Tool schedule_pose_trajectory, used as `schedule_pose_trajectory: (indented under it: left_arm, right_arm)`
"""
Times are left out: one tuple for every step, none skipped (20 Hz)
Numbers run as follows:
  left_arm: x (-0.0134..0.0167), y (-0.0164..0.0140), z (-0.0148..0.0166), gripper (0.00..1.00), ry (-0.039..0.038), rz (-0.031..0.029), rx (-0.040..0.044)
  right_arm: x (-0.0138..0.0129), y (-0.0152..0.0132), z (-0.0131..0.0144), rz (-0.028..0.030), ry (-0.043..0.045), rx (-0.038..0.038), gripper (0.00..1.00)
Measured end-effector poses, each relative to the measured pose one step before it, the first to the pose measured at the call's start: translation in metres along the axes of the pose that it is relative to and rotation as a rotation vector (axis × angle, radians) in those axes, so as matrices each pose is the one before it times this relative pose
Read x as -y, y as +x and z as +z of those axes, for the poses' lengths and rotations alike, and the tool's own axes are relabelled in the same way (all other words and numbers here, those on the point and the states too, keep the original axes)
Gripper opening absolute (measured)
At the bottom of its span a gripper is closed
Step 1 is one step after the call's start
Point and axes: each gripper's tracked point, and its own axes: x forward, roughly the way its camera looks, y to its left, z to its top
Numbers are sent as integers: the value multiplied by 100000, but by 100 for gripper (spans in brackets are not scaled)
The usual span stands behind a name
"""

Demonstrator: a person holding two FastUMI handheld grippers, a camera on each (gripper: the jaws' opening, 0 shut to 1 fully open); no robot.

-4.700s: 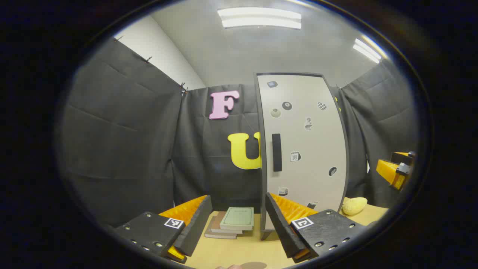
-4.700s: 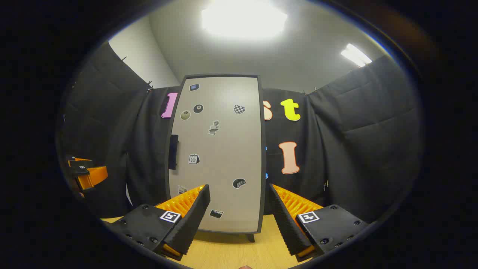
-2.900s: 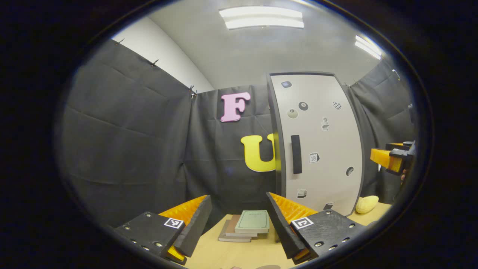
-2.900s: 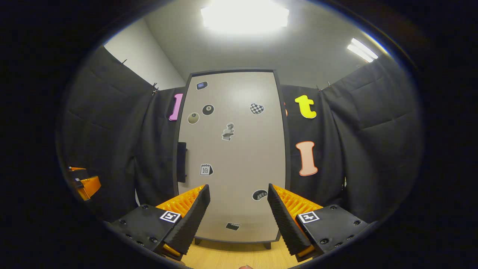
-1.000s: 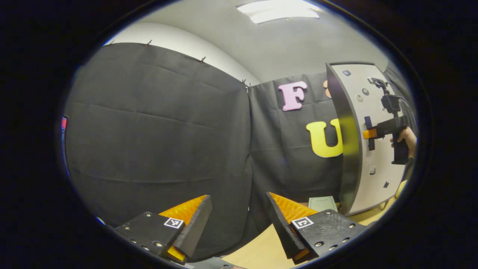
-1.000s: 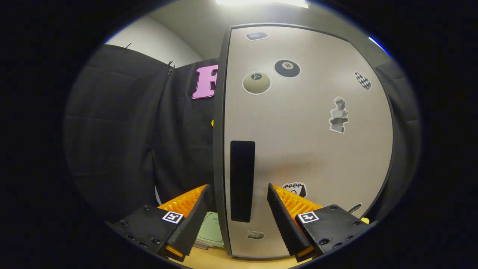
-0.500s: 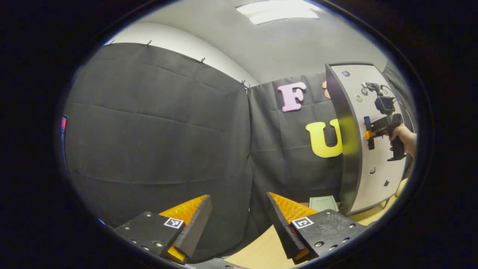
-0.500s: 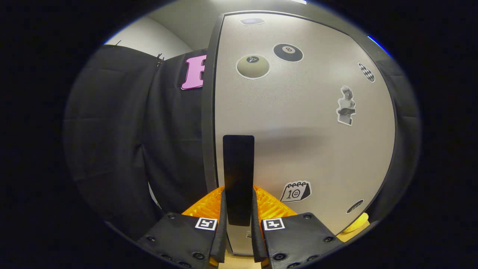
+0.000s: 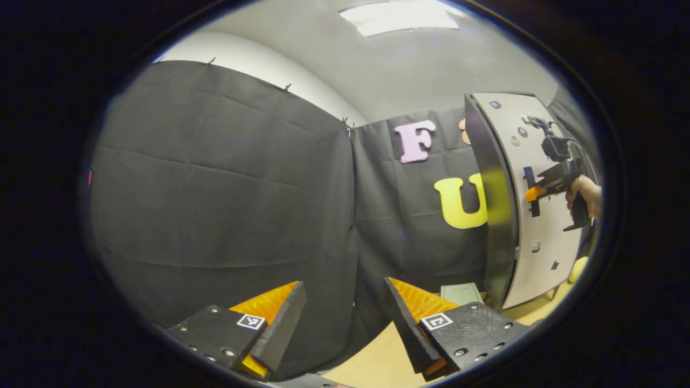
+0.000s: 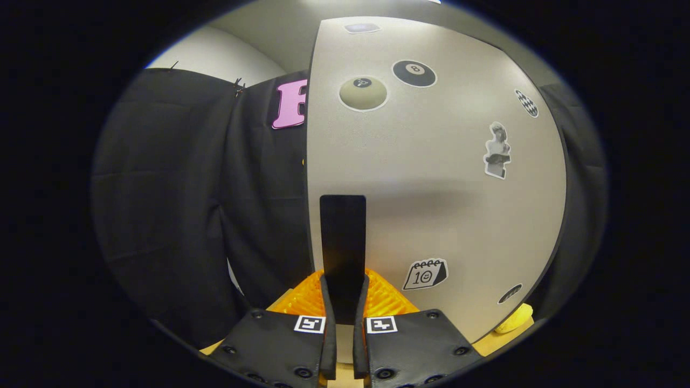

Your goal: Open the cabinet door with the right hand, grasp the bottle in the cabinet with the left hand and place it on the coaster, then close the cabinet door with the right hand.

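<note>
Both fingers of right hand-held gripper [image 10: 343, 302] now clamped on door handle [image 10: 342, 242], cabinet door [image 10: 442, 178] swung slightly ajar, left hand-held gripper [image 9: 342, 323] wide open, empty.

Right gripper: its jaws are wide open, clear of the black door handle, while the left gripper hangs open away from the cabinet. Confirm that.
Not quite. In the right gripper view the right gripper has its jaws shut on the door handle, one on each side. The rest holds: the left gripper is open, away from the cabinet.
</note>
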Motion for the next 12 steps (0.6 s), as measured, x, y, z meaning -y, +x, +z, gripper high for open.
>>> schedule_pose_trajectory:
  left_arm:
    - [588,395,-109,87,10,-1673,231]
    - [568,267,37,87,145,-1696,232]
    - [585,235,65,87,65,-1822,218]
    - [614,223,230,87,-158,-1834,347]
    - [607,259,144,87,-237,-1889,378]
    - [655,278,127,87,-252,-1838,254]
    - [583,263,174,87,-216,-1758,308]
    - [635,383,108,87,-263,-1595,263]
    - [645,336,-28,87,-238,-1523,284]
    - [557,312,78,87,-196,-1341,370]
    - [462,296,32,87,-97,-1313,296]
    - [428,136,23,87,8,-1152,236]
  right_arm:
    - [28,-1,-22,1301,298,-284,14]
    - [48,0,98,1247,565,-37,15]
    - [90,13,89,1201,539,-53,15]
    - [29,-248,-140,1066,433,15,14]
    - [55,20,72,904,387,15,14]
    - [49,22,67,772,367,-270,14]
    - [32,140,83,500,214,-17,14]
    - [52,-13,52,492,209,-295,12]
    - [-19,-42,6,430,372,-82,12]
    - [75,-35,-57,439,206,-234,14]
    - [21,-111,-20,383,38,11,14]
    - [63,-134,32,411,-97,2,12]
